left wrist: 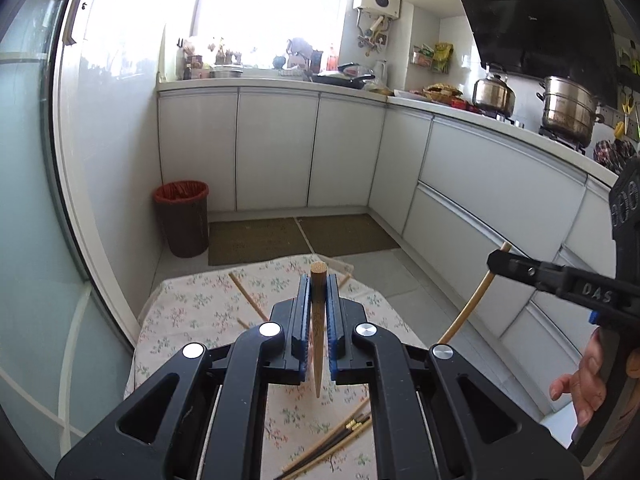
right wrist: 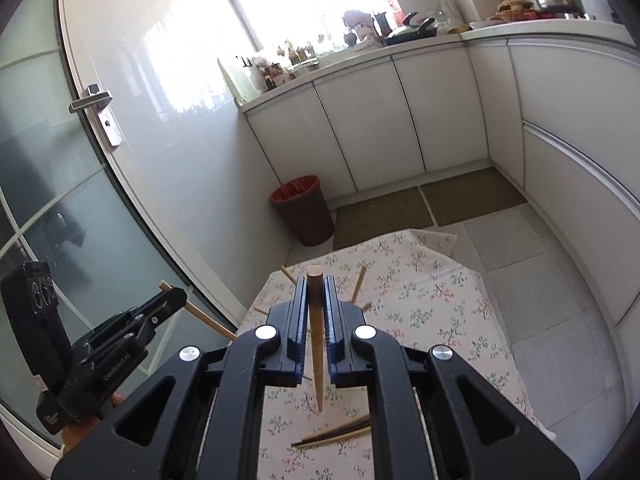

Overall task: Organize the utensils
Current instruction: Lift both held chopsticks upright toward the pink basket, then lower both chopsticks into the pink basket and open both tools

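Wooden tapered chopsticks point(left wrist: 318, 320) point(right wrist: 315, 328), one clamped per gripper point(left wrist: 318, 292) point(right wrist: 315, 294), hang above the floral tablecloth point(right wrist: 432, 304), probably for pairing.

Both chopsticks being held look like plain matt wood, the left chopstick point(left wrist: 319, 320) showing end grain on its blunt tip, same for the right chopstick point(right wrist: 315, 320). The left gripper point(left wrist: 319, 292) and right gripper point(right wrist: 316, 292) are matt black plastic with ribbed blue pads, plus shiny metal pivot caps. The table point(left wrist: 192, 304) wears a soft floral cloth. Near its front edge the loose chopsticks point(left wrist: 332, 444) mix pale wood and dark ones, maybe lacquered.
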A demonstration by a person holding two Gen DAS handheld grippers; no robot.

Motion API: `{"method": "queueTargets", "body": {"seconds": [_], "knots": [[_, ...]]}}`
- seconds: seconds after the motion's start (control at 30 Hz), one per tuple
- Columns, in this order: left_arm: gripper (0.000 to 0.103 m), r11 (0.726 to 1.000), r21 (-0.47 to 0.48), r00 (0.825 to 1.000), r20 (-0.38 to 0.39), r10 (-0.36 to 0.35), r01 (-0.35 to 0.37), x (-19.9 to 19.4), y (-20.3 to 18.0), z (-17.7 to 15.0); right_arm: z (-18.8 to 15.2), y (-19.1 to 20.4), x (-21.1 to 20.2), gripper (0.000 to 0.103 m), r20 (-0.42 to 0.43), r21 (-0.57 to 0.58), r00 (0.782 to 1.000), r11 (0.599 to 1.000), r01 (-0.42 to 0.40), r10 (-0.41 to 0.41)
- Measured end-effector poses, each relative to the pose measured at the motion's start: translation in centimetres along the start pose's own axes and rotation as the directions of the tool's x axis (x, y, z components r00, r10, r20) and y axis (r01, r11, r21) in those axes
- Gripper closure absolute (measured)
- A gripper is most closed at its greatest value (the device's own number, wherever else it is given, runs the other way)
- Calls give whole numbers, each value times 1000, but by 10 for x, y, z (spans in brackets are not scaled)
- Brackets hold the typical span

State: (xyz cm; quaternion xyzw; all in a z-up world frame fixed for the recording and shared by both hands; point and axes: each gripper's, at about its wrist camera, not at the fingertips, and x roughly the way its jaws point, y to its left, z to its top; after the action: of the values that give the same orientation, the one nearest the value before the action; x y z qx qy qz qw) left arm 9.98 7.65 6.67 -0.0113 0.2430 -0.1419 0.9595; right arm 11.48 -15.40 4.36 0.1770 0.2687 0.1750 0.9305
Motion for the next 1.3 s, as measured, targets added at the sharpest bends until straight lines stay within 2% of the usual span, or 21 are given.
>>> {"method": "queueTargets", "body": {"seconds": [0.2, 0.37, 0.63, 0.7, 0.77, 0.9, 1.1, 1.2, 1.3], "knots": [[97, 999, -4, 999, 37, 33, -33, 32, 8, 25, 33, 8, 24, 95, 70, 2, 998, 1000, -1, 1], [97, 999, -19, 998, 32, 49, -49, 67, 23, 32, 47, 6, 61, 95, 79, 1, 997, 1000, 14, -14], [96, 997, -58, 996, -66, 54, -58, 128, 46, 5, 38, -3, 120, 95, 48, -29, 998, 998, 51, -49], [95, 995, -87, 997, -71, 43, -49, 130, 52, -1, 35, -3, 131, 95, 37, -33, 998, 998, 53, -52], [91, 993, -109, 998, -44, 37, -42, 123, 57, 1, 34, -5, 140, 95, 31, -35, 998, 998, 56, -55], [81, 992, -124, 1000, 0, 31, -31, 108, 65, 12, 33, -3, 153, 95, 29, -41, 998, 997, 61, -60], [75, 990, -137, 998, 35, 45, -39, 94, 68, 22, 21, 0, 174, 95, 18, -68, 998, 995, 66, -65], [75, 989, -127, 996, 28, 79, -75, 91, 70, 21, 10, 2, 184, 93, 5, -74, 998, 995, 69, -69], [75, 984, -99, 988, 16, 152, -150, 90, 68, 18, 3, 6, 186, 91, 15, -99, 995, 990, 102, -101]]}}
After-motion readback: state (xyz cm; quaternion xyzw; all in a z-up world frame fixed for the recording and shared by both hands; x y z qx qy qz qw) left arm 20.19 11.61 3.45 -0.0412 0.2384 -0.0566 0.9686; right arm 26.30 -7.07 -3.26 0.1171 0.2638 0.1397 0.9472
